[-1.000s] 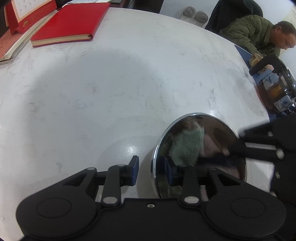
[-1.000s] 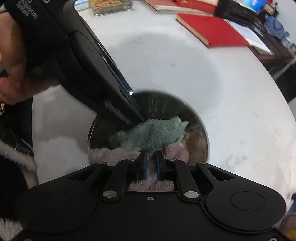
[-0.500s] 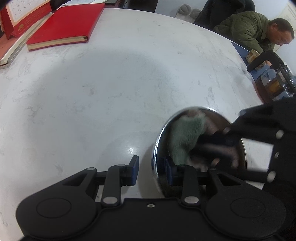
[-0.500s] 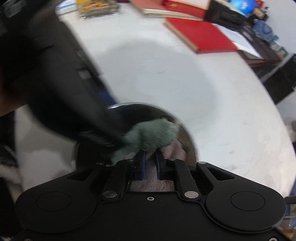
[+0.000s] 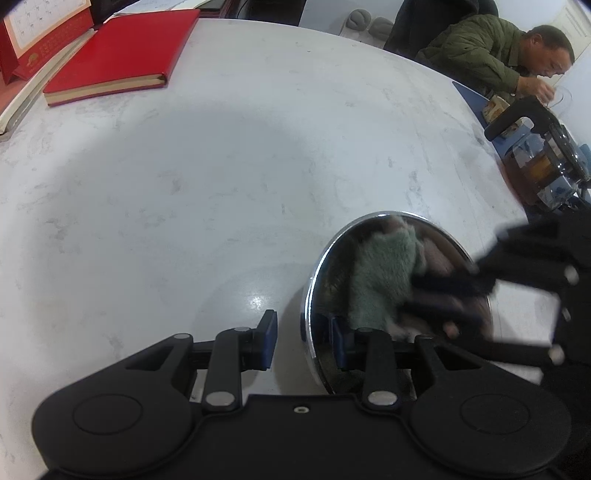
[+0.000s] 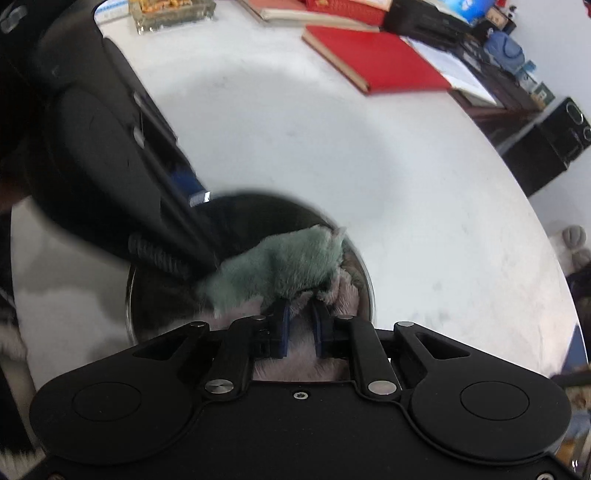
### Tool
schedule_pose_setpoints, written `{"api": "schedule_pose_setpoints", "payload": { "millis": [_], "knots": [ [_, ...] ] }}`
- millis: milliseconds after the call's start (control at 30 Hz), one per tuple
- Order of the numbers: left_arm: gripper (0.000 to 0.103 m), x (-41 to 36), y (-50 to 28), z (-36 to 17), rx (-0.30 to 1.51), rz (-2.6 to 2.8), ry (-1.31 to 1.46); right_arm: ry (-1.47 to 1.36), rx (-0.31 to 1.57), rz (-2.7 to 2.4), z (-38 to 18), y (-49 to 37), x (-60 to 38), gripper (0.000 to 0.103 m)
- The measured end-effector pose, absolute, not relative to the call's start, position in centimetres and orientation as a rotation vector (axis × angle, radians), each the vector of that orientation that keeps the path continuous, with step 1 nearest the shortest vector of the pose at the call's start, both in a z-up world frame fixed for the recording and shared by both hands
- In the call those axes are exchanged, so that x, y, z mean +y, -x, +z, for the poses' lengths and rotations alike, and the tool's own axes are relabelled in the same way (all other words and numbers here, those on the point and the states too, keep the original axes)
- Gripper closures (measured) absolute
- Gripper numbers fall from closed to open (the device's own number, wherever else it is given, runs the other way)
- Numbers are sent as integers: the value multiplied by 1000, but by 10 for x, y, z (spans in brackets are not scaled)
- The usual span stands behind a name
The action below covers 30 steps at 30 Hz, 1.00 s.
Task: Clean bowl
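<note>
A shiny steel bowl [image 5: 388, 215] stands on the white marble table [image 5: 221, 166]. My left gripper [image 5: 303, 336] grips its near rim, one blue pad outside the wall and one inside. A fuzzy cloth [image 5: 380, 273], green on one face and pinkish grey on the other, lies bunched inside the bowl. In the right wrist view the cloth [image 6: 280, 262] runs between the blue pads of my right gripper [image 6: 300, 325], whose jaws are opening slightly with the cloth still pinched. The bowl [image 6: 367, 280] sits under that gripper, with the left gripper's black body reaching in from the left.
A red book [image 5: 114, 62] and a desk calendar [image 5: 37, 37] lie at the table's far left. A glass teapot [image 5: 543, 162] stands at the right edge beside a seated person [image 5: 480, 55]. A glass dish [image 6: 170, 11] sits far off.
My right gripper has dragged the cloth across the bowl's inside and lifted a little, and its pads stand slightly wider apart. The left gripper and the bowl have stayed put.
</note>
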State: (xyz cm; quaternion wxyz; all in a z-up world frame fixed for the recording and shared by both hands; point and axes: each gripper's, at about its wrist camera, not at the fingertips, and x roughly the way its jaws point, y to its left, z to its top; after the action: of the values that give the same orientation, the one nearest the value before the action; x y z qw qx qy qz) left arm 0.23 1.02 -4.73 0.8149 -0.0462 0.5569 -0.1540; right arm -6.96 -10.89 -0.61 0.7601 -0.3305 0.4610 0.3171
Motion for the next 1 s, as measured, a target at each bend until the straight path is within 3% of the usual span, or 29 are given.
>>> {"api": "schedule_pose_setpoints", "payload": {
  "millis": [1000],
  "knots": [
    [73, 2, -10, -48, 1201, -340, 58, 610, 1023, 663, -2, 77, -115, 87]
  ]
}}
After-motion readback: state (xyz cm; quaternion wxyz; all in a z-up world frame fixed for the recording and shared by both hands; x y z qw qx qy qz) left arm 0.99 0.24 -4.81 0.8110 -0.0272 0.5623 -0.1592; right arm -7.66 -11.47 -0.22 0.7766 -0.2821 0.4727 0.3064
